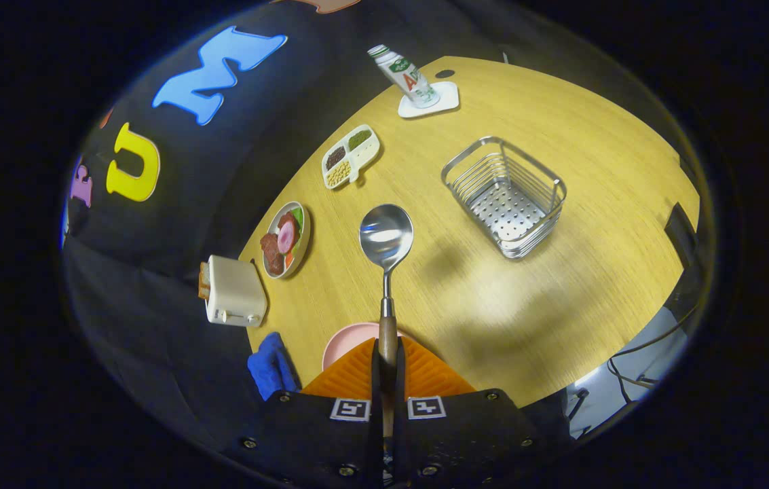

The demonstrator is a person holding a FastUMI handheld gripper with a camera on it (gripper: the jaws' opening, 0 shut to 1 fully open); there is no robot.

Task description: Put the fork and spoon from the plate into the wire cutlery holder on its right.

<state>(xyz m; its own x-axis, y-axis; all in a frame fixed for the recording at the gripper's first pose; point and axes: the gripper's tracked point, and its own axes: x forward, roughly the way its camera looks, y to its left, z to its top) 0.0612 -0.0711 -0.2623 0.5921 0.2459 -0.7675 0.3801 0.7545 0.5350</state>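
Steel spoon (386, 239) clamped by its handle in the hand-held gripper (387, 370), above the pink plate (347, 341)

We count one spoon (386, 236), one wire cutlery holder (506, 197), one pink plate (347, 343) — then one toaster (233, 292), one food plate (286, 239), one divided dish (350, 155), one bottle (403, 73), one coaster (444, 102), one blue cloth (272, 367) — and the gripper (387, 367), clamped on that spoon's handle

Wooden table (560, 285); wire cutlery holder (506, 197)
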